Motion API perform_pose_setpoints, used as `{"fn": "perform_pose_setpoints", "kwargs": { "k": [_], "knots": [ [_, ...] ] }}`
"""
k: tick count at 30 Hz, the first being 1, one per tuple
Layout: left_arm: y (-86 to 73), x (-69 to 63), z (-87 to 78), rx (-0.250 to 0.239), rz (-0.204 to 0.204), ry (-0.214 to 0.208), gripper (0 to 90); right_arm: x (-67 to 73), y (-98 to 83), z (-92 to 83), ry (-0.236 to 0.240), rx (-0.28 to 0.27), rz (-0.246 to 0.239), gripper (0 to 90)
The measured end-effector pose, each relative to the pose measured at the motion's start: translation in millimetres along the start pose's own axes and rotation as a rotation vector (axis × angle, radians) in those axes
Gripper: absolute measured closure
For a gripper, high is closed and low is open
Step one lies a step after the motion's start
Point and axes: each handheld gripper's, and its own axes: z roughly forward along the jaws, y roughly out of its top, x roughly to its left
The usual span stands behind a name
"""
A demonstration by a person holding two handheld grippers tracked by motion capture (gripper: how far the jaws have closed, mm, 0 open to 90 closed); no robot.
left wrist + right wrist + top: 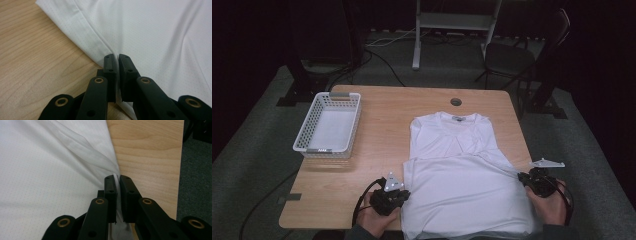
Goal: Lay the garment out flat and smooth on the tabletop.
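Jaws pinch white shirt [462,185] | wooden table [387,130] | grey carpet [257,140]

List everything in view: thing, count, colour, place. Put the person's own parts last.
T-shirt: one, white, lower half folded up, right half of table.
Basket: one, white, table's far left.
Table: one, light wood, centre.
Chair: one, dark, beyond the table.
Frame: one, pale, on floor behind.
Left gripper: one, black, shut on the shirt's left edge.
Right gripper: one, black, shut on its right edge.
Hands: two, bottom edge.
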Motion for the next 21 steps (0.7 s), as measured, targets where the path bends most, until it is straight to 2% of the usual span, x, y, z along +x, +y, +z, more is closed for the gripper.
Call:
{"fn": "perform_pose_setpoints", "kwargs": {
  "k": [4, 12, 21],
  "knots": [
    [-3.0, 1.9, -3.2, 0.0, -0.002, 0.003, 86.0, 3.2, -4.1, -3.5, 0.009, -0.001, -0.002, 84.3],
    [-10.3, 12.3, -10.8, -0.01, -0.033, 0.022, 86.0, 9.2, -17.1, -14.0, 0.037, -0.007, 0.004, 84.4],
    [-17.7, 13.3, -17.3, -0.016, -0.05, 0.022, 86.0, 9.6, -26.2, -21.5, 0.042, -0.014, 0.025, 84.2]
  ]
}}
